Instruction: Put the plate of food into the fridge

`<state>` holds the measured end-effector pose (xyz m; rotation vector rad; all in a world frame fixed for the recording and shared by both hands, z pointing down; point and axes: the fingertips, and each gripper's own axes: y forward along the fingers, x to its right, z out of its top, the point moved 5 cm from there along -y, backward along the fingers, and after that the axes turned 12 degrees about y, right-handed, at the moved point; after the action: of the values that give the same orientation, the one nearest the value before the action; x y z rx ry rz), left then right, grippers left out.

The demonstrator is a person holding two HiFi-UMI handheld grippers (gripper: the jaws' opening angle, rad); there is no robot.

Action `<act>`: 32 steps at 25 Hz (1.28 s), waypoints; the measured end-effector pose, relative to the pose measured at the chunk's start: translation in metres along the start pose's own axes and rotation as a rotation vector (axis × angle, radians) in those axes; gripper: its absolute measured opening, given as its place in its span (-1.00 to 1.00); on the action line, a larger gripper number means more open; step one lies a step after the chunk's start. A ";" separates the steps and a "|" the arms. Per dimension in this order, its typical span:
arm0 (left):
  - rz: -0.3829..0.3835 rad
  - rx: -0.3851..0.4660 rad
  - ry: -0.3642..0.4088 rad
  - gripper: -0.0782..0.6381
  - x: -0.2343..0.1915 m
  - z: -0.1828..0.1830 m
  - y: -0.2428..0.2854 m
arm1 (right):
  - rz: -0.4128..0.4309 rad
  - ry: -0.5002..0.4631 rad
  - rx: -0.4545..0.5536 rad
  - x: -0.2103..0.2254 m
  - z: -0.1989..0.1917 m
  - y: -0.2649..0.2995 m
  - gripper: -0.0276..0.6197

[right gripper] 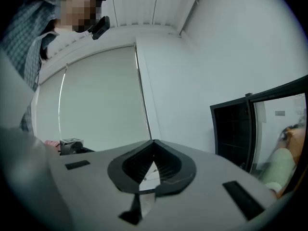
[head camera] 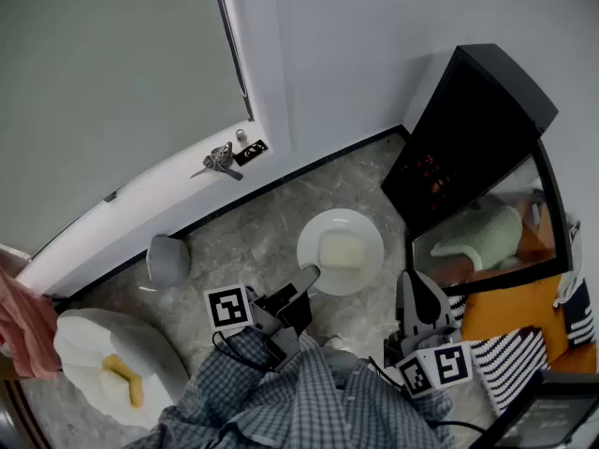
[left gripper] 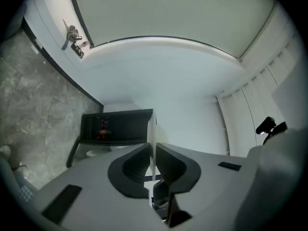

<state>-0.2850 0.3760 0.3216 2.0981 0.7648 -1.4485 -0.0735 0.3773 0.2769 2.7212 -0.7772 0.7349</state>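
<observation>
Checked sleeves (head camera: 281, 391); left gripper (head camera: 311, 274) and right gripper (head camera: 416, 283) carry black-and-white marker cubes (head camera: 229, 307).

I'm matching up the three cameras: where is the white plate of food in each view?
Head view: round white plate with pale food, centre, left gripper clamping its rim.
Left gripper view: thin edge-on sliver between the jaws.
Right gripper view: not in it.
Shared landmark: the black fridge.

Flat, cool, dimmish indoor light, no hard shadows, white plate (head camera: 368, 267) slightly washed out at head view centre, warm orange patch lower right, heavy fisheye bending, dark vignetted corners, near foreground of both gripper views soft.
</observation>
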 end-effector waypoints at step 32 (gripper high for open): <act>-0.044 0.004 -0.044 -0.69 -0.001 -0.001 -0.004 | 0.082 0.916 -0.138 0.000 -0.066 0.017 -0.60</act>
<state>-0.2875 0.3790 0.3229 2.0573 0.7963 -1.5160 -0.1091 0.3850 0.3341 1.8880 -0.6520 1.6708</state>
